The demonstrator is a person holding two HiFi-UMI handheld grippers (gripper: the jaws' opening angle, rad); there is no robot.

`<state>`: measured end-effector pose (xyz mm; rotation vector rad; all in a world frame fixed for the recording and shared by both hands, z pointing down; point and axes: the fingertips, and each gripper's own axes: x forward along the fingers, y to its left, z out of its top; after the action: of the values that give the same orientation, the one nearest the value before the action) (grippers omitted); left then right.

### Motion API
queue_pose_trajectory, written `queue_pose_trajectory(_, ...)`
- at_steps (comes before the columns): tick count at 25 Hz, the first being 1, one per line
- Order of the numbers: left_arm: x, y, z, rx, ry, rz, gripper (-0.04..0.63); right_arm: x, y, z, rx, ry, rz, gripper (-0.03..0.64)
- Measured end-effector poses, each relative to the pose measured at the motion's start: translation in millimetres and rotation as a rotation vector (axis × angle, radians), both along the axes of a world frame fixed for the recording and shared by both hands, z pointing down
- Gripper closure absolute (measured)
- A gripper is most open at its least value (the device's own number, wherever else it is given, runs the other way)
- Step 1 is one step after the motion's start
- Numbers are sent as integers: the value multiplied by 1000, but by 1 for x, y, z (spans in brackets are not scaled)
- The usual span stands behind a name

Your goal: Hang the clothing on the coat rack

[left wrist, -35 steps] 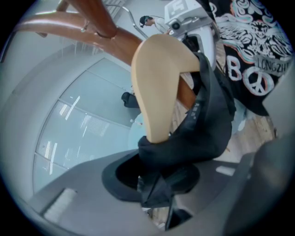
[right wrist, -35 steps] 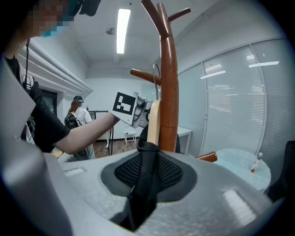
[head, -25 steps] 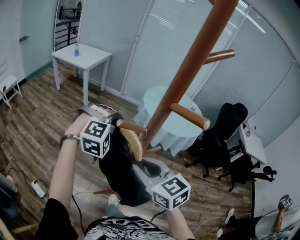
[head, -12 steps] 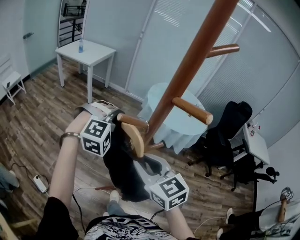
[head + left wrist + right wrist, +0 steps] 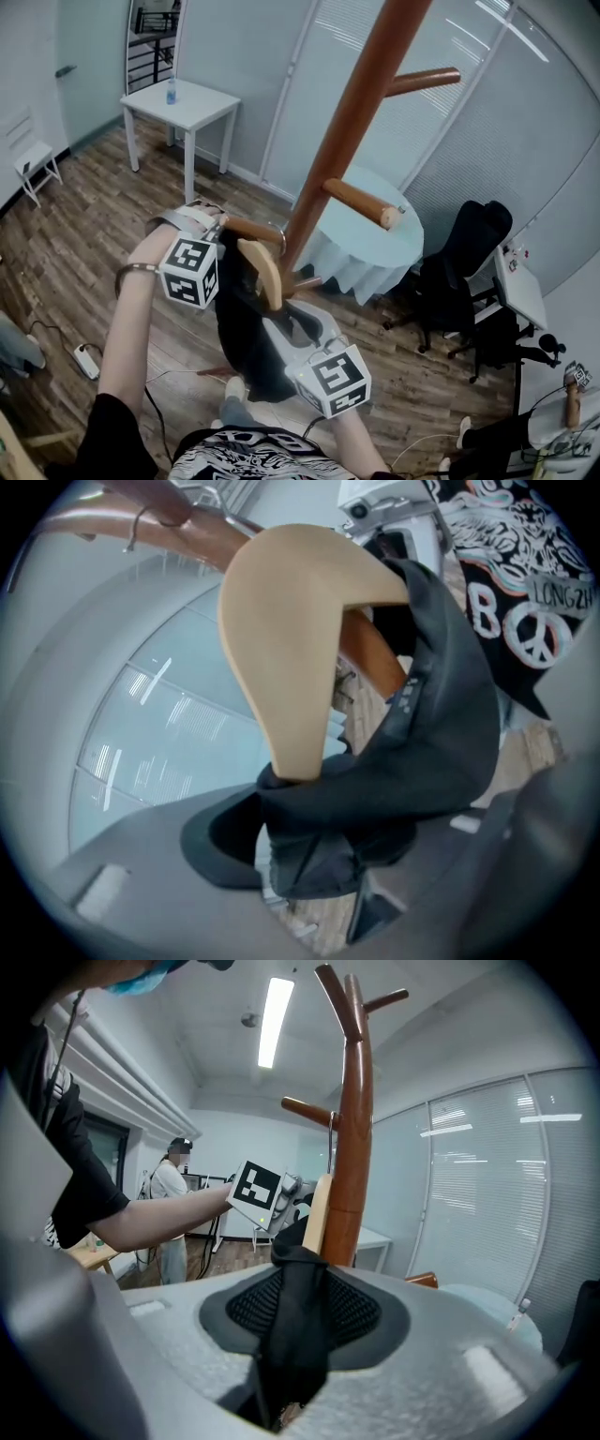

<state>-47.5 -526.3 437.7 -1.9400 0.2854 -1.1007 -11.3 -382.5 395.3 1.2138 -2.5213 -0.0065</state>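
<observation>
On a low peg (image 5: 251,229) of the coat rack (image 5: 347,122), the wooden hanger (image 5: 262,272) is carrying the dark garment (image 5: 246,347). The left tongs (image 5: 217,225) and right tongs (image 5: 286,319) have just been opening and are now released, folds of the garment lying between each pair. Light and limp, it is likely handling best by the stiff hanger.

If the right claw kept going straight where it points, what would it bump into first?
Probably the black cloth garment lying between the jaws of the right claw, which have just been opening; next the pale wooden hanger, then the brown wooden coat rack pole.
</observation>
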Motion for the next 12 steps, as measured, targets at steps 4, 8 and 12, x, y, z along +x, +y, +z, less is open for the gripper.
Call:
queue_pose_trajectory(4,-8,6,6,-25,1,-36,341,-1,5,-5,18,5,-10,479)
queue_pose_trajectory(8,-15,14,10,-43,3,-66,302,2,13,-7,21,11,-5,445)
queue_pose_trajectory(12,-21,16,7,-33,54,-81,264,5,19,-13,43,15,10,436)
